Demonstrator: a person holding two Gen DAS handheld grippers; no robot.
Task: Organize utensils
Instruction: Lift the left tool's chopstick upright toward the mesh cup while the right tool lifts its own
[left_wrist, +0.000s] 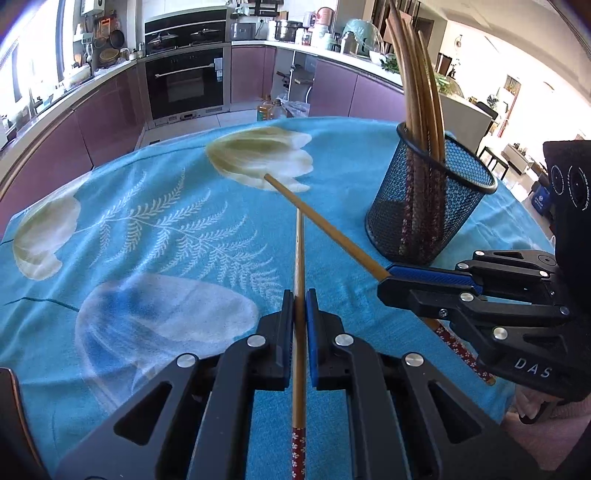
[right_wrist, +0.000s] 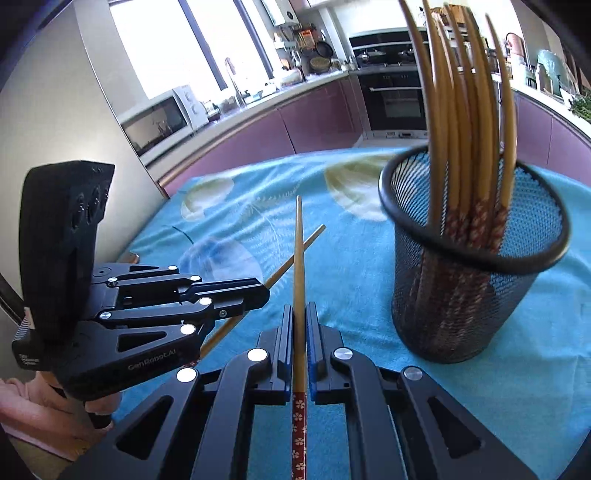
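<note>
Here the left gripper (left_wrist: 299, 295) is clamped on a chopstick (left_wrist: 300, 258), bare wood pointing forward and its red flowered end trailing back between the arms. The right gripper (right_wrist: 299, 314) is likewise pinched tight on a second chopstick (right_wrist: 299, 251) of the same kind. In the left wrist view the two sticks cross just in front of the left gripper's tips.

The black mesh cup (right_wrist: 461, 295) serves as landmark: it stands just to the right of both grippers, holding a bundle of chopsticks (right_wrist: 465, 110) upright, red ends down. Under it lies a turquoise cloth (left_wrist: 166, 229) printed with pale tulips and fern fronds.

Beyond the cup, a kitchen with purple cabinet fronts (left_wrist: 107, 122) curves around; a built-in oven (left_wrist: 184, 85) sits behind the cloth, and a microwave (right_wrist: 159, 118) stands on the counter under a bright window, far left of the cup.

The right gripper's body reads "DAS" (left_wrist: 533, 363); the left one reads "GenRobot.AI" (right_wrist: 151, 363).
</note>
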